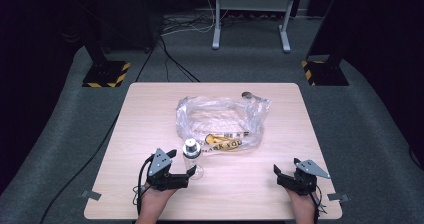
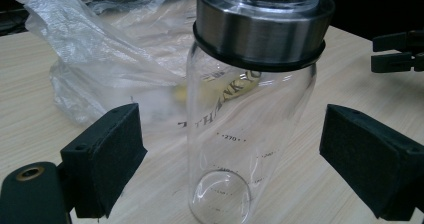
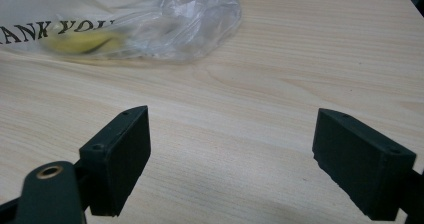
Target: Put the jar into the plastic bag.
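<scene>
Fingers (image 2: 102,159) of the left gripper (image 2: 240,169) stand wide apart with the glass bottle (image 2: 235,134) upright on the tabletop (image 1: 150,109) between them, touching neither. It is clear, printed with measuring marks and capped by a steel collar. Right gripper (image 3: 247,159) fingers are likewise spread over bare wood, near a plastic bag (image 3: 165,19).

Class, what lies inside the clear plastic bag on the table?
Inside the plastic bag a yellow banana shows through; crumpled film and printed lettering hide part of it, and anything else inside.

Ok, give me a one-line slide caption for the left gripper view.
Open left gripper straddles an upright clear glass bottle with a steel cap, jaws not touching it; plastic bag behind.
</scene>
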Action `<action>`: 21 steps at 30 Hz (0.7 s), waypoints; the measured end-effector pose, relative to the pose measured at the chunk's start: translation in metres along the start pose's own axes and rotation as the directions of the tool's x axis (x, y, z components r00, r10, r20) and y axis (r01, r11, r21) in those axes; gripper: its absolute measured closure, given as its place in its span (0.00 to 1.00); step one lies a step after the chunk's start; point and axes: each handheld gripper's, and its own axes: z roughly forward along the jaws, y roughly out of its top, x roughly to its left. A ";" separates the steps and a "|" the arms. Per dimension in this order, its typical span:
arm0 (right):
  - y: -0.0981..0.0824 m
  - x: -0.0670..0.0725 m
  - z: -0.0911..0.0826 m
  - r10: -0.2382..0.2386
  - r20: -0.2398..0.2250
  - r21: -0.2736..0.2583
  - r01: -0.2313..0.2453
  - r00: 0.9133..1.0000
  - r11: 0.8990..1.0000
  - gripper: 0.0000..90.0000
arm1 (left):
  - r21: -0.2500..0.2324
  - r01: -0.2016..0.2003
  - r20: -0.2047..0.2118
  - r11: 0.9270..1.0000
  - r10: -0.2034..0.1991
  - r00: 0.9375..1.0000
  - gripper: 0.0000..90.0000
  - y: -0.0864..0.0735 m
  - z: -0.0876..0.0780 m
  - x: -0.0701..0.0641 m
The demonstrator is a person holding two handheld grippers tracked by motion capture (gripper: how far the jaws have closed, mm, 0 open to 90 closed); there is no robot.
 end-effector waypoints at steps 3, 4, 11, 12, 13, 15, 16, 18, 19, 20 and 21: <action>0.000 0.000 0.000 0.003 -0.001 -0.001 -0.003 1.000 1.000 0.16 | 0.002 0.000 0.002 1.000 0.000 1.000 0.11 0.001 0.003 -0.001; 0.000 0.000 0.000 0.004 -0.002 -0.001 -0.004 1.000 1.000 0.16 | 0.002 0.000 0.002 1.000 0.000 1.000 0.11 0.002 0.005 -0.001; 0.000 0.000 0.000 0.005 -0.003 0.000 -0.005 1.000 1.000 0.16 | 0.016 0.009 0.011 1.000 -0.010 1.000 0.13 0.000 0.017 -0.001; 0.000 0.000 0.000 0.005 -0.003 0.000 -0.005 1.000 1.000 0.16 | 0.017 0.011 0.013 1.000 -0.011 1.000 0.14 0.000 0.019 -0.001; 0.000 0.000 0.000 0.005 -0.003 0.000 -0.005 1.000 1.000 0.16 | 0.021 0.007 0.014 1.000 -0.007 1.000 0.14 0.000 0.020 -0.002; 0.000 0.000 0.000 0.005 -0.003 0.000 -0.005 1.000 1.000 0.16 | 0.019 0.002 0.016 1.000 -0.002 1.000 0.15 0.001 0.021 -0.002; 0.000 0.000 0.000 0.006 -0.005 0.000 -0.006 1.000 1.000 0.16 | 0.020 0.000 0.015 1.000 0.000 1.000 0.16 0.001 0.023 -0.003; 0.000 -0.001 0.000 0.009 -0.007 -0.001 -0.009 1.000 1.000 0.16 | 0.022 -0.002 0.012 1.000 0.002 1.000 0.16 0.001 0.024 -0.003; 0.000 -0.001 0.000 0.010 -0.007 -0.002 -0.010 1.000 1.000 0.16 | 0.021 -0.002 0.013 1.000 0.002 1.000 0.17 0.001 0.025 -0.002; 0.000 -0.001 0.000 0.012 -0.008 -0.001 -0.012 1.000 1.000 0.16 | 0.022 0.002 0.013 1.000 -0.002 1.000 0.17 0.002 0.026 -0.002; 0.000 -0.001 0.000 0.010 -0.007 -0.002 -0.010 1.000 1.000 0.16 | 0.021 0.003 0.013 1.000 -0.004 1.000 0.17 0.002 0.027 -0.002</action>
